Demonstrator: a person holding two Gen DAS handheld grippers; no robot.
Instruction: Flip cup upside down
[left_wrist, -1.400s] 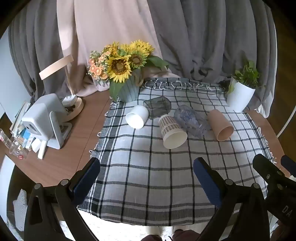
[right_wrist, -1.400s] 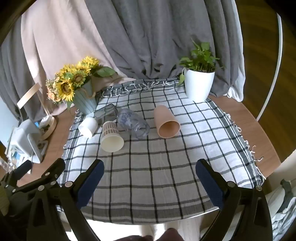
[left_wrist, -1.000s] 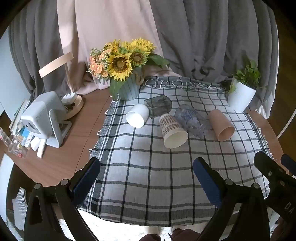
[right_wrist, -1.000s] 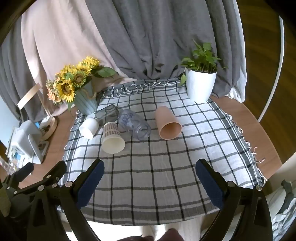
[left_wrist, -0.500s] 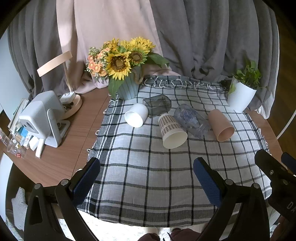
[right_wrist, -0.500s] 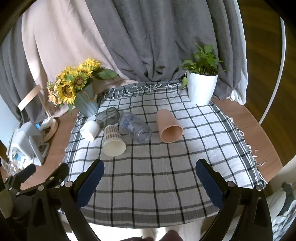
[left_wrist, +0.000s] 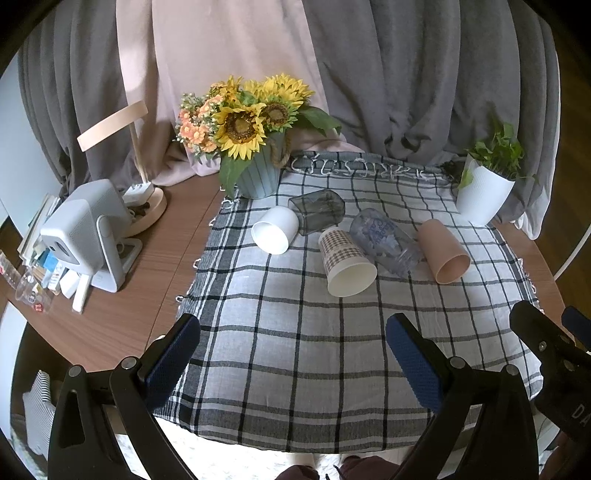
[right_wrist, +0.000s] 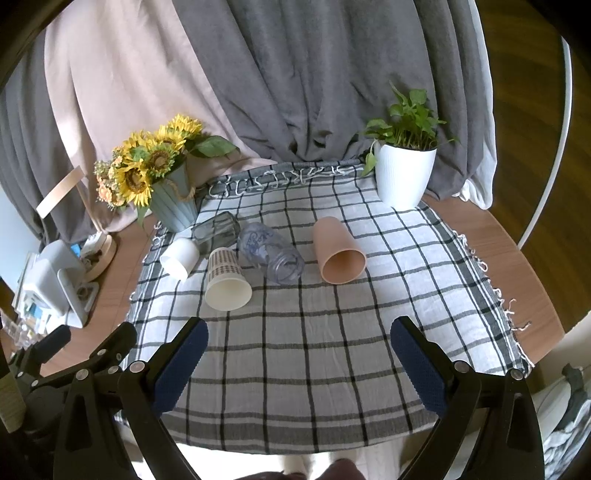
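Note:
Several cups lie on their sides on a checked cloth (left_wrist: 288, 332): a white cup (left_wrist: 275, 229), a dark glass tumbler (left_wrist: 317, 214), a plaid paper cup (left_wrist: 345, 264), a clear patterned glass (left_wrist: 384, 240) and a pink cup (left_wrist: 443, 251). They also show in the right wrist view: the white cup (right_wrist: 181, 256), the tumbler (right_wrist: 218, 229), the paper cup (right_wrist: 226, 282), the clear glass (right_wrist: 271, 251) and the pink cup (right_wrist: 338, 251). My left gripper (left_wrist: 291, 354) is open and empty over the cloth's near edge. My right gripper (right_wrist: 299, 360) is open and empty beside it.
A sunflower vase (left_wrist: 255, 162) stands at the cloth's far left corner. A white plant pot (left_wrist: 484, 192) stands at the far right. A grey device (left_wrist: 88, 236), a lamp base (left_wrist: 147, 206) and small clutter sit on the wooden table (left_wrist: 177, 236) to the left. Curtains hang behind.
Both grippers have shifted slightly toward the cups, which sit a little lower in both views. No cup has moved. Both grippers stay open.

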